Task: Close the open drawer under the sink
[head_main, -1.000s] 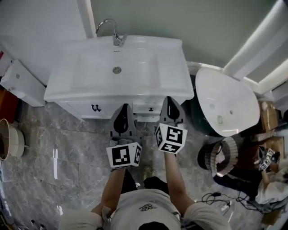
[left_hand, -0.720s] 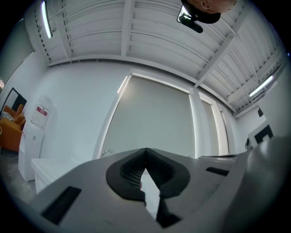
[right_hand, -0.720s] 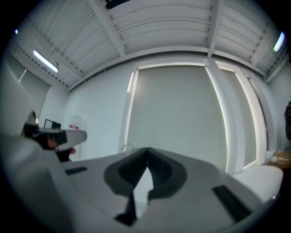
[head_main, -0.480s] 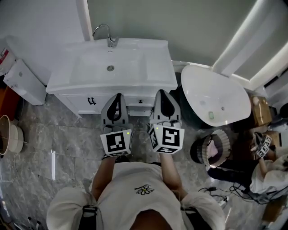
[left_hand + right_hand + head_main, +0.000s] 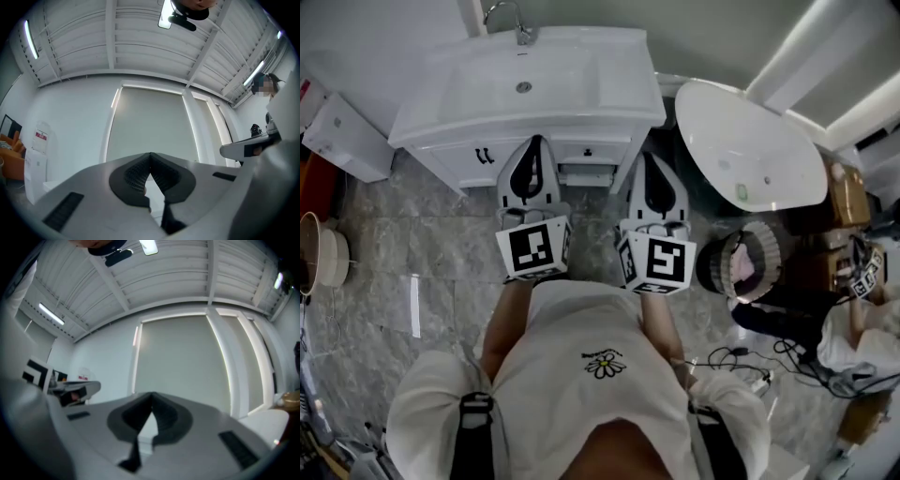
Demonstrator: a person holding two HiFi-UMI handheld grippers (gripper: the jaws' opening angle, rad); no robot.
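Firstly, the left gripper (image 5: 150,157) was examined in its own view. Its fingers (image 5: 133,176) were found closed tip to tip, with nothing gripped between them. The right gripper (image 5: 151,395) was found in the same condition, its fingers (image 5: 164,416) brought together and empty.

In the head view the drawer (image 5: 586,173) was located at 12 o'clock, under the sink (image 5: 525,89) and between the two gripper tips. Whether it stood flush with the cabinet front could not be told.

Black-and-white square markers were noted on the left cube (image 5: 534,248) and the right cube (image 5: 658,262). A red label (image 5: 41,136) was recorded at 9 o'clock in the left gripper view, its print too small to be read. A flower motif (image 5: 605,364) was observed on the person's shirt.
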